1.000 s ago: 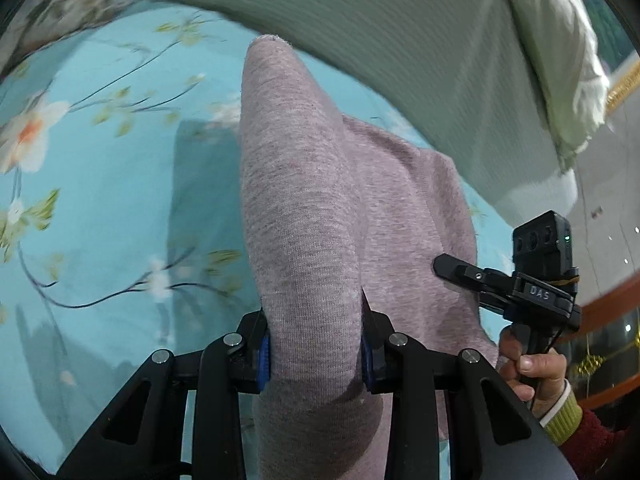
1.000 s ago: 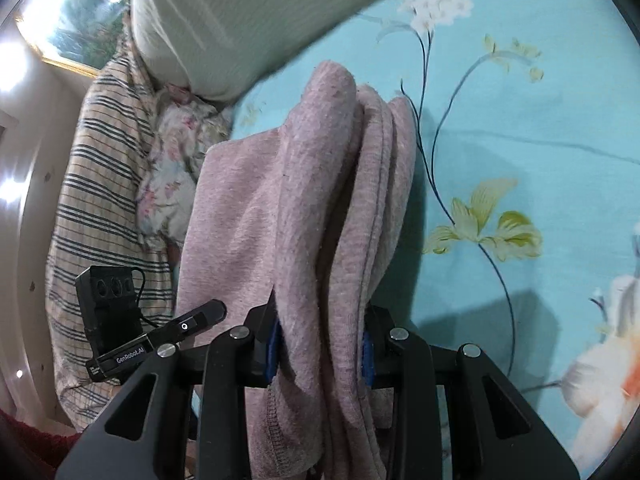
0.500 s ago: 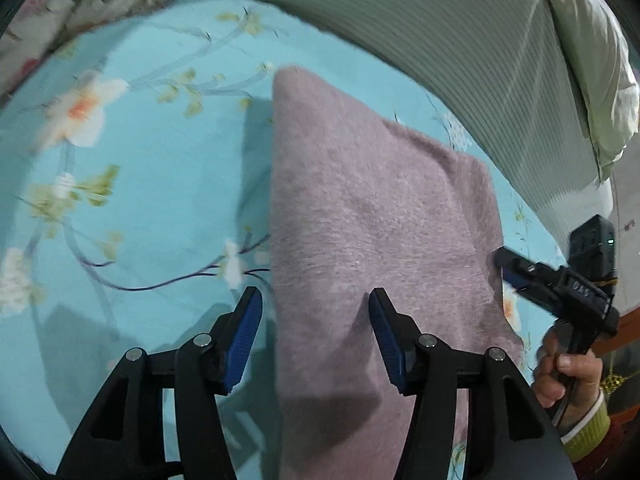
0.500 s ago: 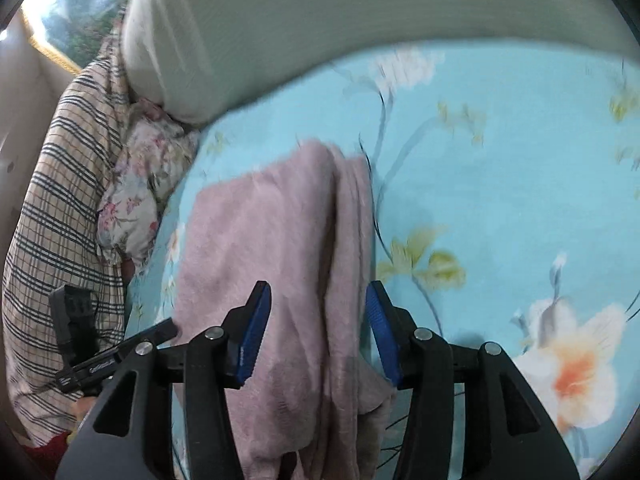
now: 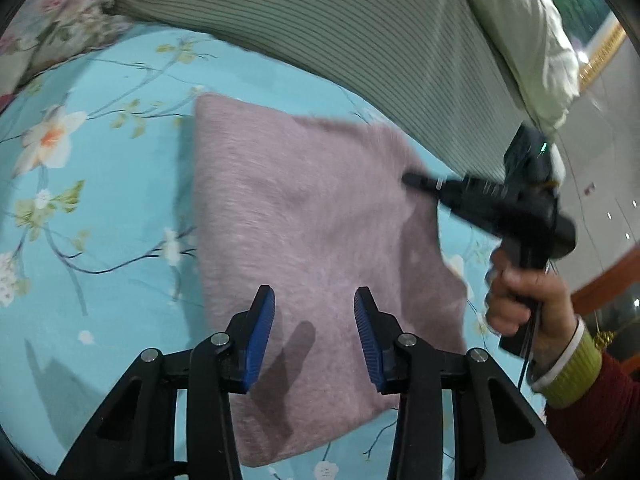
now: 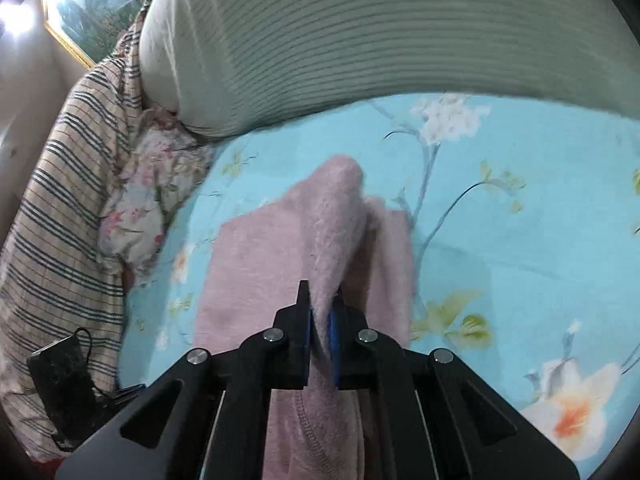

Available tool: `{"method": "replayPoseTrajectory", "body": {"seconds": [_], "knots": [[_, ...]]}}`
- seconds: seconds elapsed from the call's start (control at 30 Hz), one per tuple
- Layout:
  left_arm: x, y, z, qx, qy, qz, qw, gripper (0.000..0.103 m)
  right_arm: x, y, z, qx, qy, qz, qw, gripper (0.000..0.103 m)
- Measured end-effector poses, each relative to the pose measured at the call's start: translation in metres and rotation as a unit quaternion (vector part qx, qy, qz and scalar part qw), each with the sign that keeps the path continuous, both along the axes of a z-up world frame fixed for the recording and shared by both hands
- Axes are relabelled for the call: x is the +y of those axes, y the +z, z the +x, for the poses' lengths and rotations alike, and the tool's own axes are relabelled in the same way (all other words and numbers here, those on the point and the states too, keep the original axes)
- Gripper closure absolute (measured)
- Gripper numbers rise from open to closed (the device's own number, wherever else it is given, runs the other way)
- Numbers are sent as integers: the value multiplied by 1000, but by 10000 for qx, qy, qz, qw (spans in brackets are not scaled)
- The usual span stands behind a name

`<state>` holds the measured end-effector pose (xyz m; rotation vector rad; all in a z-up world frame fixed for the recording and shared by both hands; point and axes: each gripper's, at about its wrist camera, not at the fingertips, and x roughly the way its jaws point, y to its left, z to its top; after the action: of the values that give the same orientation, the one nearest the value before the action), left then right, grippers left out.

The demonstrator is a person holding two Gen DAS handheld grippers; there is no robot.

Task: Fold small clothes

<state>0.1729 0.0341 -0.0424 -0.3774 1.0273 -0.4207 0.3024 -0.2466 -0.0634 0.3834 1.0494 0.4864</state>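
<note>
A folded mauve knit garment (image 5: 304, 224) lies on the turquoise floral bedsheet (image 5: 100, 184). My left gripper (image 5: 314, 308) is open and hovers just above the garment's near part, holding nothing. My right gripper (image 6: 320, 312) is shut on a raised fold of the same garment (image 6: 336, 216) and lifts that edge off the sheet. In the left wrist view the right gripper (image 5: 416, 179) reaches in from the right at the garment's far right corner, held by a hand in a red sleeve.
A large grey-green striped pillow (image 5: 360, 36) lies along the far side of the bed. A checked blanket (image 6: 60, 208) and a floral cushion (image 6: 136, 208) sit at the left in the right wrist view. The left gripper's body (image 6: 60, 376) shows at lower left.
Both grippers let go of the garment and it dropped flat on the sheet. The left stayed open and drew back. The right then shut again on a fold at the garment's edge.
</note>
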Motion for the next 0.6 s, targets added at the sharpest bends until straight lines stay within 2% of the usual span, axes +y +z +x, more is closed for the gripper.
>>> {"method": "replayPoseTrajectory", "body": {"seconds": [0.1, 0.2, 0.37, 0.43, 0.6], "knots": [[-8, -12, 3, 124, -86, 23, 9999, 63, -7, -33, 9, 485, -119, -53, 9987, 95], [-15, -22, 7, 209, -139, 34, 9997, 63, -14, -45, 5, 631, -210, 74, 9978, 91], [-17, -23, 7, 245, -182, 93, 9995, 63, -27, -12, -26, 306, -334, 259, 9986, 89], [-17, -23, 5, 247, -207, 77, 9995, 63, -26, 3, -41, 119, -201, 427, 9988, 89], [-19, -27, 4, 324, -244, 101, 9991, 63, -6, 19, -39, -59, 3, 442, 9990, 89]]}}
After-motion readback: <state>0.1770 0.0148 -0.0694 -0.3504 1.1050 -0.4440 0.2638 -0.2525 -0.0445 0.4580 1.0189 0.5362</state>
